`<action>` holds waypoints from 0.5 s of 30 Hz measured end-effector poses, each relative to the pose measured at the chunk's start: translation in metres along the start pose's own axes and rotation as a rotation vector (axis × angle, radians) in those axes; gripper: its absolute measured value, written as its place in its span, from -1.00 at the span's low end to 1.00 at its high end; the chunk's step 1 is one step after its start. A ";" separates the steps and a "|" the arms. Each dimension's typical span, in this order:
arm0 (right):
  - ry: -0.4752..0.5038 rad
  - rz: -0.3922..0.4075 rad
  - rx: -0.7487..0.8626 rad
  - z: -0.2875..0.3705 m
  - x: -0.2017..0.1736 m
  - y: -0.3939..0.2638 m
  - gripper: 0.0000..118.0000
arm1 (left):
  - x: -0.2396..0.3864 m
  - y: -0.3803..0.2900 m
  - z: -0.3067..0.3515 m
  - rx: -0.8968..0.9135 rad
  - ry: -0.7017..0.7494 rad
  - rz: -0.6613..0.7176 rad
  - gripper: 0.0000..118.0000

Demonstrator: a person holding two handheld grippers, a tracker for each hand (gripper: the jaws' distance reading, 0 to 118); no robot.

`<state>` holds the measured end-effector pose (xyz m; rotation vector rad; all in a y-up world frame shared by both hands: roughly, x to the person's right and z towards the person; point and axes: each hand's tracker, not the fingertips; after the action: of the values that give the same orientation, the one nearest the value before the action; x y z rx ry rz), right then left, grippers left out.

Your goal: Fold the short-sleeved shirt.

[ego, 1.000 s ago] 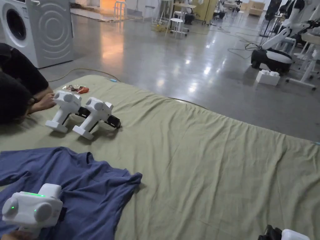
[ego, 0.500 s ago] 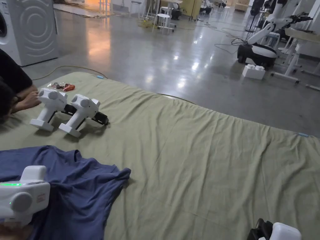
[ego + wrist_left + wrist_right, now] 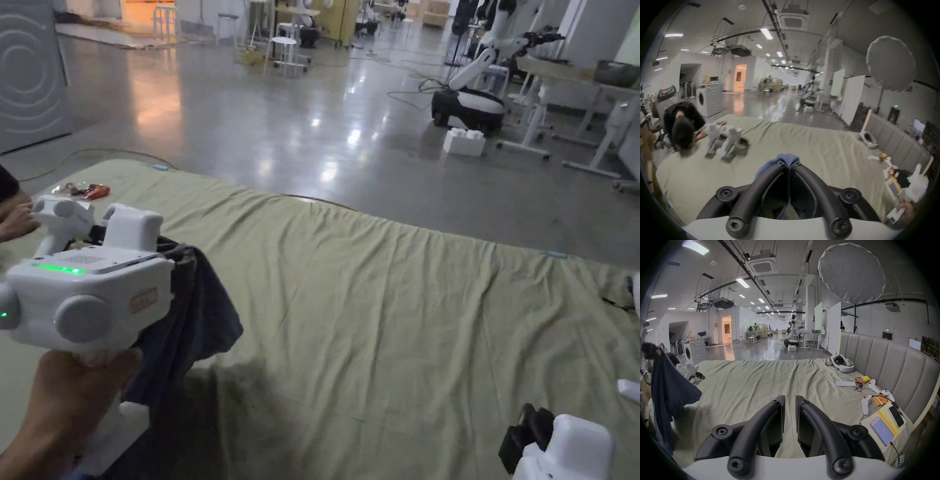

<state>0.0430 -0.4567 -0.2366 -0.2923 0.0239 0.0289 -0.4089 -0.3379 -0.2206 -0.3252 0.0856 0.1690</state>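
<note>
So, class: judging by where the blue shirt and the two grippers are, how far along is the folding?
Done: the left gripper is shut on the blue shirt, which hangs above the green sheet. In hand: positioning it. Left: the right gripper is open and empty; no fold shows yet.

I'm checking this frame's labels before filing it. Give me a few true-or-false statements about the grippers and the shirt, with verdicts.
1. The left gripper is shut on the blue shirt. True.
2. The shirt lies flat on the green sheet. False: it hangs from the left gripper, lifted.
3. The right gripper holds a sleeve. False: nothing is between its jaws, which stand slightly apart.
4. Two spare white grippers rest on the sheet. True.
</note>
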 end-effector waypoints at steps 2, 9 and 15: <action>-0.005 -0.006 0.025 0.005 0.008 0.005 -0.72 | 0.031 0.017 -0.001 0.029 -0.089 -0.009 -0.93; -0.043 -0.029 0.048 0.018 0.034 0.014 -0.72 | 0.137 0.017 -0.023 -0.001 -0.340 -0.072 -0.93; -0.075 -0.044 0.045 0.027 0.055 0.010 -0.72 | 0.224 -0.043 -0.051 -0.153 -0.489 -0.136 -0.93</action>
<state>0.0982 -0.4382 -0.2152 -0.2464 -0.0559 -0.0048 -0.1841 -0.3608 -0.2807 -0.4328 -0.4341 0.1167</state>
